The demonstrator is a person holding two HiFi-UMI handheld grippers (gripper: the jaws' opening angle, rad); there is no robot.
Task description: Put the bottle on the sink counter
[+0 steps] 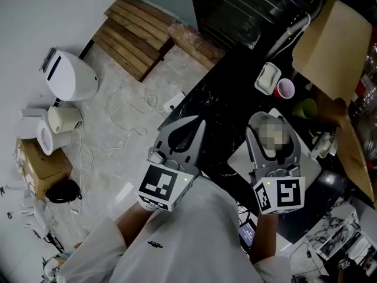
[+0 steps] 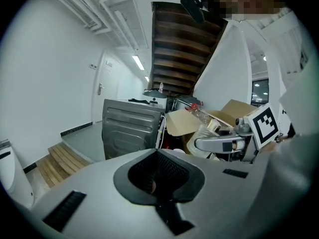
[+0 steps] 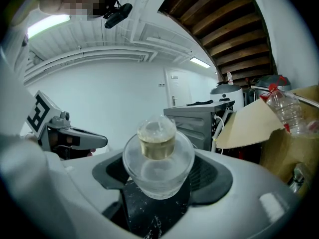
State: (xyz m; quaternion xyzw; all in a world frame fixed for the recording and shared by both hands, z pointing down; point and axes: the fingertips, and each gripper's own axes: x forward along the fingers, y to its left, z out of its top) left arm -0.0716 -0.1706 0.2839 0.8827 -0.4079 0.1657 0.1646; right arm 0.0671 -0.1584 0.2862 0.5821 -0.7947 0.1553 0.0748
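Note:
A small clear bottle (image 3: 158,156) with a gold cap sits end-on between the jaws of my right gripper (image 3: 158,185), which is shut on it. In the head view that right gripper (image 1: 272,124) hovers over a white board (image 1: 242,158) on the black marble counter (image 1: 221,96); the bottle (image 1: 273,152) is partly hidden by a mosaic patch. My left gripper (image 1: 191,128) hangs at the counter's left edge, shut with nothing in it. In its own view the left gripper (image 2: 158,183) shows closed jaws around an empty dark hollow.
On the counter stand a white container (image 1: 267,78), a pink cup (image 1: 285,88) and a green cup (image 1: 304,107). A cardboard box (image 1: 333,46) holding an empty plastic bottle (image 3: 285,108) rises at the right. A grey washing machine (image 2: 132,126) stands behind; a white appliance (image 1: 70,75) sits on the floor.

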